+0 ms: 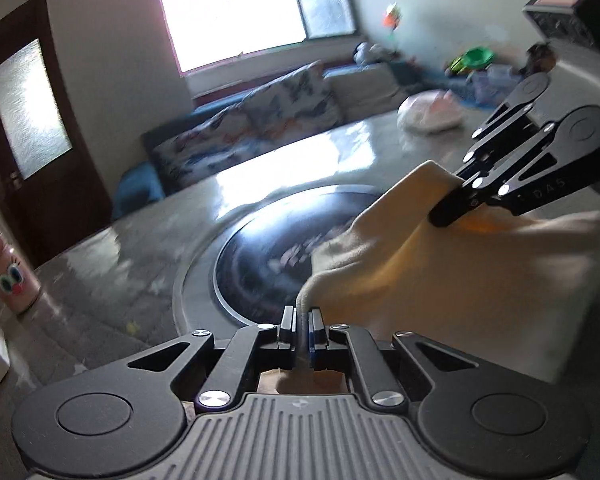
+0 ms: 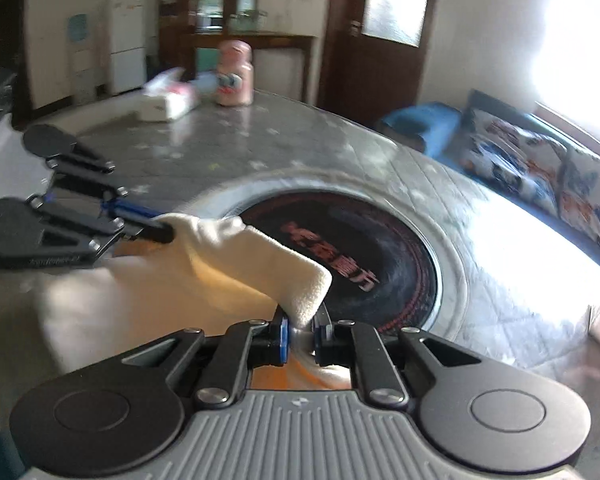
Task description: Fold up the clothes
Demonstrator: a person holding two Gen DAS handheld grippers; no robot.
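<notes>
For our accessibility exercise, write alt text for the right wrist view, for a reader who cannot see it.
The right gripper pinches a corner of a cream cloth above a grey table, while the left gripper grips another corner. Behind sit a black round inset, a tissue pack and a pink jar.

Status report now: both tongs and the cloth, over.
Left tongs shut on cream fleece cloth. Right tongs shut on same edge. Nothing in the way.

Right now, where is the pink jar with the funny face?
In the right wrist view, the pink jar stands on the table's far side, beside a white tissue pack.
</notes>
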